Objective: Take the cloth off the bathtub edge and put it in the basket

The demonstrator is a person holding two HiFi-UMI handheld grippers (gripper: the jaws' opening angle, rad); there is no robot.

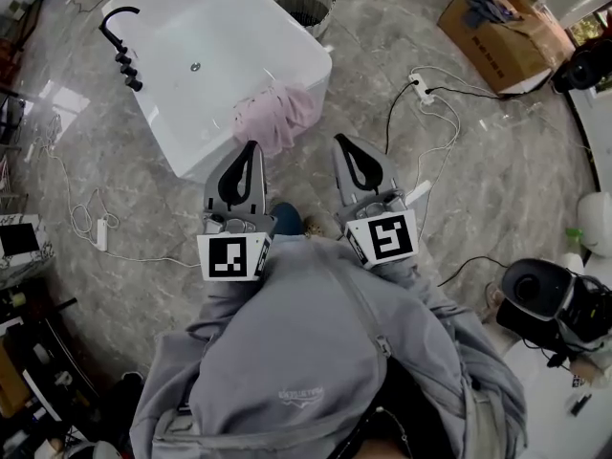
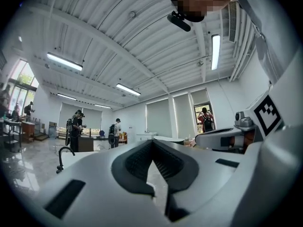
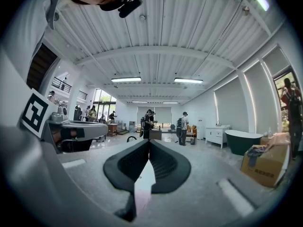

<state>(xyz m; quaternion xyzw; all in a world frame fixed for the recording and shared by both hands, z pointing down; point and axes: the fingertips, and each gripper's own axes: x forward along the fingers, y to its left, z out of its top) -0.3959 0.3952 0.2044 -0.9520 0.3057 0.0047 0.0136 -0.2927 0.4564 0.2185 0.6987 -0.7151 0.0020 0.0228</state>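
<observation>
A pink cloth hangs over the near corner of the white bathtub. A woven basket stands on the floor behind the tub's far right corner. My left gripper is held level just in front of the tub, its tip close to the cloth's lower left edge, jaws shut with nothing between them. My right gripper is beside it, right of the cloth, also shut and empty. In the left gripper view the left gripper has its tips together; the right gripper shows the same in its own view, with pink low between the jaws.
A black tap stands on the tub's far left rim. White cables and a power strip trail over the marble floor to the right. A cardboard box sits at the back right, camera gear at the near right. People stand far off.
</observation>
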